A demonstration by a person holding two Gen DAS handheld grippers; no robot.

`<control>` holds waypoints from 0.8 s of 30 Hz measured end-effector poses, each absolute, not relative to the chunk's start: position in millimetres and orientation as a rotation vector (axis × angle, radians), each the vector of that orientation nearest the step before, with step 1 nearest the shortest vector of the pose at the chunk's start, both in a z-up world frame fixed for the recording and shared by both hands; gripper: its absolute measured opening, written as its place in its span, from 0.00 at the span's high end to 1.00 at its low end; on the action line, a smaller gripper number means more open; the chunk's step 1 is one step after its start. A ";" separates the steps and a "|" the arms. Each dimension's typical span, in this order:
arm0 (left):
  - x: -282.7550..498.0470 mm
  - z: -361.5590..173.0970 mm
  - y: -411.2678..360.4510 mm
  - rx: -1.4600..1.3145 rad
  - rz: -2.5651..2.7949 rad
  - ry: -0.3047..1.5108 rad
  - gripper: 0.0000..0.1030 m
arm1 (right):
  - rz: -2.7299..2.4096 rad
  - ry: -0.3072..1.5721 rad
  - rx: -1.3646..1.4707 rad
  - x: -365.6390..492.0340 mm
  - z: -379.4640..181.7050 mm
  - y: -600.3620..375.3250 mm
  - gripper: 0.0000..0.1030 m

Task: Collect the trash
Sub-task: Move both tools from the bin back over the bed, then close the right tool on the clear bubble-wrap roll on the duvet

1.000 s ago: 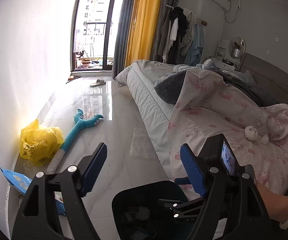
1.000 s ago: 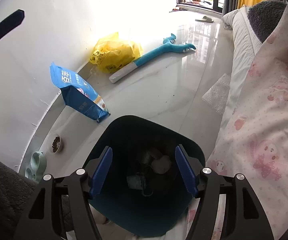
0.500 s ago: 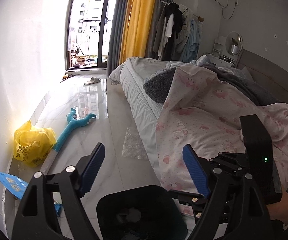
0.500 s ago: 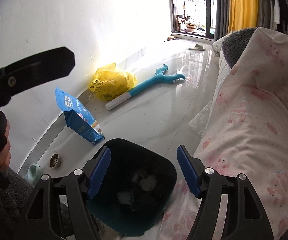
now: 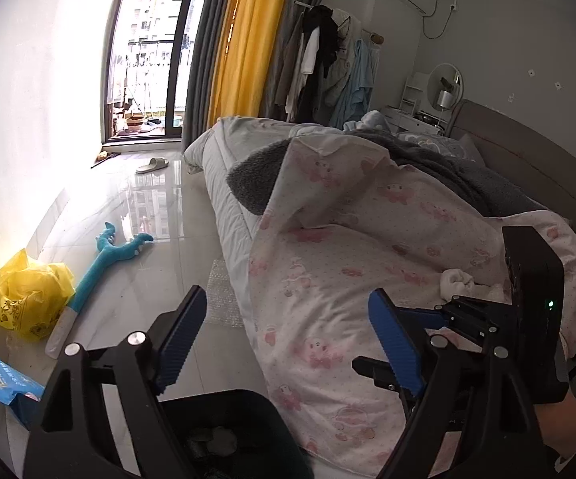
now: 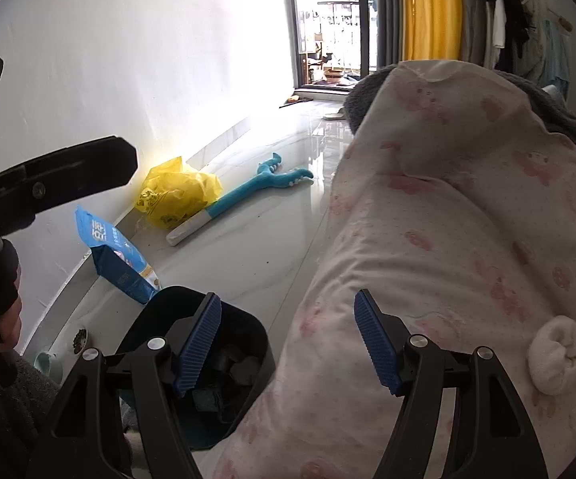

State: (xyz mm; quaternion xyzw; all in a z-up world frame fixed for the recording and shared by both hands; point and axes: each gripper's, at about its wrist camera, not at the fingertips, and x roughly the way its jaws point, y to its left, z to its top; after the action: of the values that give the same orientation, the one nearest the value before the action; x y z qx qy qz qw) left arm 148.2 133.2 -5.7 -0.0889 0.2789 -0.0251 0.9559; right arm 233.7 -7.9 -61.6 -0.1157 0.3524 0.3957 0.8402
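A dark trash bin (image 5: pixel 224 431) with crumpled scraps inside stands on the floor against the bed; in the right wrist view the bin (image 6: pixel 216 359) is at lower left. A white crumpled wad (image 6: pixel 559 351) lies on the pink-patterned quilt (image 6: pixel 447 239), right of my right gripper (image 6: pixel 288 297), which is open and empty over the quilt's edge. My left gripper (image 5: pixel 286 295) hangs over the same quilt (image 5: pixel 347 259), its jaws opening with nothing between them. The wad (image 5: pixel 457 281) shows beyond its right finger.
A yellow plastic bag (image 5: pixel 32 295), a blue pouch (image 5: pixel 0 379) and a teal claw toy (image 5: pixel 104 263) lie along the left wall. Bubble wrap (image 5: pixel 222 299) lies by the bed. Pet bowls (image 6: pixel 80 337) sit near the wall. A slipper (image 5: pixel 152 164) lies near the balcony door.
Both grippers have swung from above the bin towards the bed and risen. The bin slid low in both views, the white wad came into the right view, and the left jaws widened.
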 end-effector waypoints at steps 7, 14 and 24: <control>167.4 -9.1 95.0 -0.168 -0.103 0.581 0.16 | 0.746 0.716 -0.208 248.4 -52.3 -63.5 0.30; 180.5 -14.6 61.0 -0.151 -0.143 0.600 0.16 | 0.676 0.695 -0.157 261.0 -45.7 -112.2 0.29; 200.1 -18.9 16.4 -0.142 -0.212 0.627 0.15 | 0.585 0.690 -0.111 278.4 -45.9 -173.0 0.24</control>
State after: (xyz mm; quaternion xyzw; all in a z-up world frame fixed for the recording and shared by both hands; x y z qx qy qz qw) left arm 200.1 16.4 -18.9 -0.0697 0.3074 -0.1042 0.9433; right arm 278.4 -173.0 -45.9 -0.0537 0.3330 0.2826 0.8980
